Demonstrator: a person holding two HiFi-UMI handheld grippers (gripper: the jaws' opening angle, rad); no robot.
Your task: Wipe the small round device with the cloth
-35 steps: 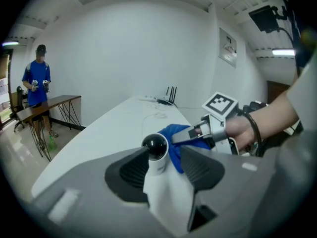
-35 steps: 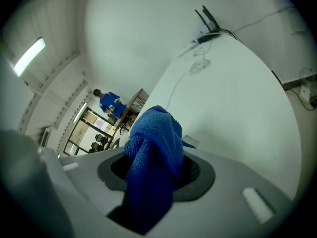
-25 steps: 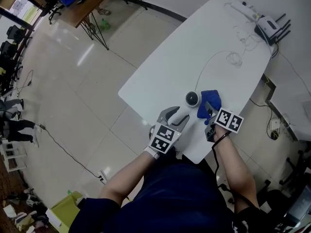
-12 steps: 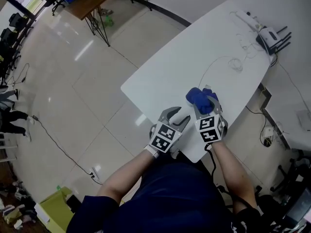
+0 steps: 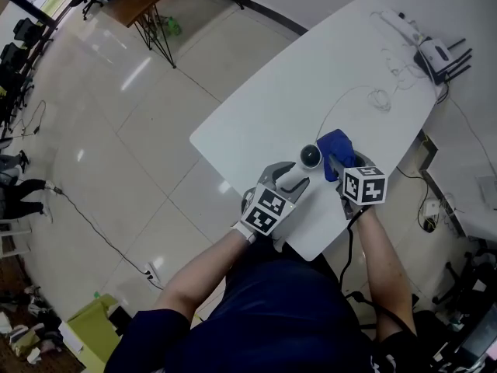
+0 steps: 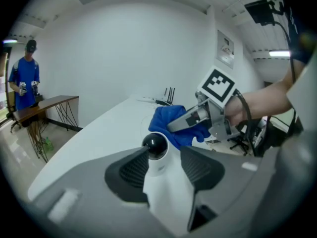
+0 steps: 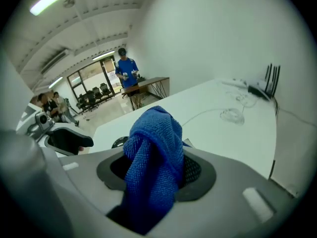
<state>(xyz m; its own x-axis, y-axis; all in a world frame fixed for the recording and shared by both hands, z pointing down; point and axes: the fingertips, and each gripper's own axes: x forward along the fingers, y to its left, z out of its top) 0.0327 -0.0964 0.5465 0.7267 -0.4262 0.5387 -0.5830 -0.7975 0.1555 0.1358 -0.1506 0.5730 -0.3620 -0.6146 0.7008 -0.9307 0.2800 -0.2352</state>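
Observation:
The small round device [image 5: 309, 158], a black dome on a white body, lies on the white table [image 5: 272, 107] near its front edge. My left gripper [image 5: 289, 177] is shut on its white body; in the left gripper view the dome [image 6: 155, 145] pokes out between the pads of that gripper [image 6: 161, 171]. My right gripper [image 5: 335, 166] is shut on a bunched blue cloth [image 5: 335, 144], held just right of the dome and touching or nearly touching it. The cloth [image 7: 154, 155] fills the right gripper [image 7: 153, 175], with the dome [image 7: 119, 142] peeking out behind it.
A router with antennas [image 5: 439, 54] and a white power strip [image 5: 394, 19] sit at the table's far right end. A thin white cable [image 5: 342, 98] coils toward the device. A person in blue [image 6: 23, 81] stands at a wooden desk across the room.
Half a second ago the blue cloth covered the device's dome. My right gripper has since drawn it off to the right, baring the dome. The left gripper stays on the device.

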